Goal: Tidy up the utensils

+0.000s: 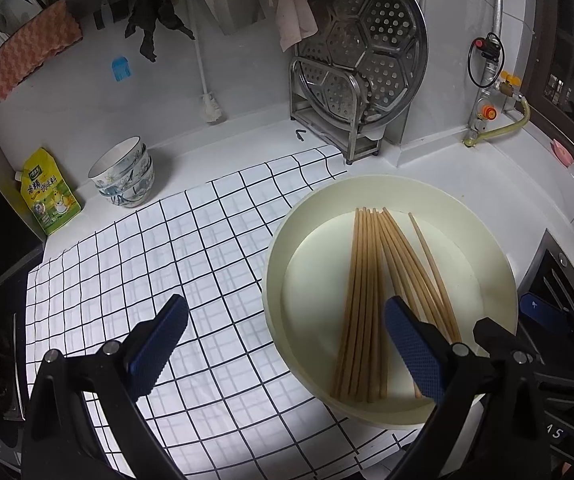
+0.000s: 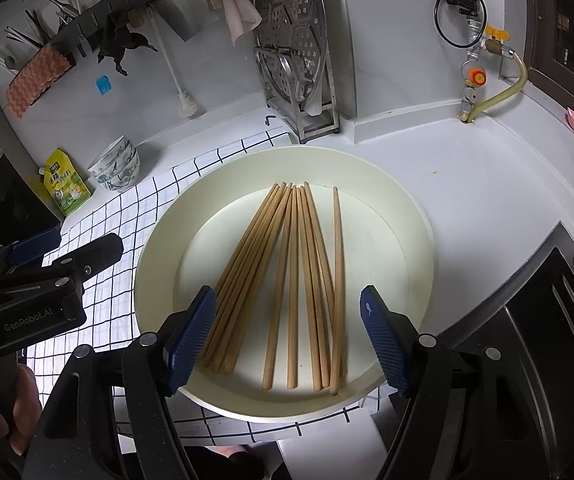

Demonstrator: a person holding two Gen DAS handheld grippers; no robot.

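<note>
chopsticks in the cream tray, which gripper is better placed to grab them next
Right, probably. The right gripper is open with the chopsticks lying between its fingers over the tray. The left gripper, also open, sits off to the side, mostly over the checked cloth.

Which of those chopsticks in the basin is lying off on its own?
The rightmost chopstick in the cream basin: a gap separates its far end from the other chopsticks, which lie bunched to its left.
</note>
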